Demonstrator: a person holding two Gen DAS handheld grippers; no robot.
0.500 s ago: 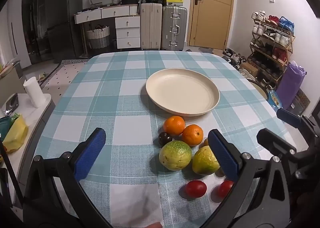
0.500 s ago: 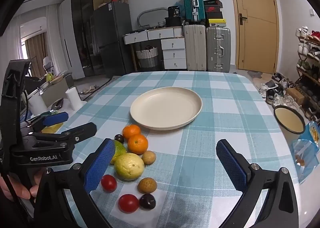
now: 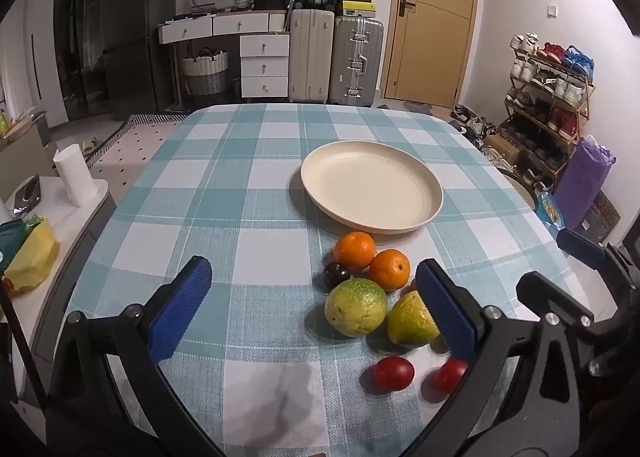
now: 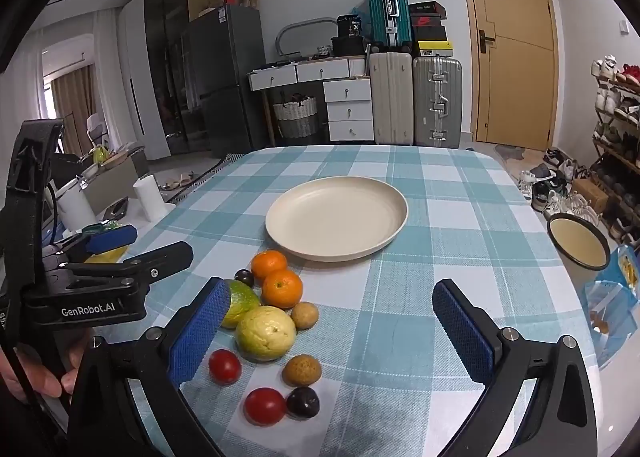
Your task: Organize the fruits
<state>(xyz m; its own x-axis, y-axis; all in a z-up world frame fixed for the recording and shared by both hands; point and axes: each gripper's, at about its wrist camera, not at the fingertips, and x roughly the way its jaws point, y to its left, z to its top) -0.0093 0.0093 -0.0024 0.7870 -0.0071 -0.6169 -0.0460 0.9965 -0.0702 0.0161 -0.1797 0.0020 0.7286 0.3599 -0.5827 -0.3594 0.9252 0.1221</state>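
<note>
- The left tongs [image 3: 312,309] hang over the near edge of the worktop [image 3: 240,193], blue pads spread wide with only checked cloth between them.
- The right tongs [image 4: 332,325] are just as wide apart, tilted down over the fruit, gripping nothing.
- A cream plate [image 4: 280,233] sits bare near the middle of the checked cloth, at 12 o'clock from the fruit pile.
- Two oranges [image 4: 282,288] touch each other just short of the plate's near rim; a dark plum [image 4: 244,277] sits at their 9 o'clock.
- At 6 o'clock from the oranges lie a green guava [image 3: 355,307] and a yellower guava [image 4: 265,333], side by side; in the right wrist view the left pad of the right tongs covers part of the green one.
- A small brown fruit [image 4: 305,315] rests against the yellow guava at its 2 o'clock; a second brown one [image 4: 302,370] lies at its 5 o'clock.
- Nearest the edge are two red tomatoes [image 4: 264,405] and a second dark plum [image 4: 303,402], which touches the nearer tomato.
- A person's hand [image 4: 36,373] holds the left tool's handle, at 9 o'clock in the right wrist view.
</note>
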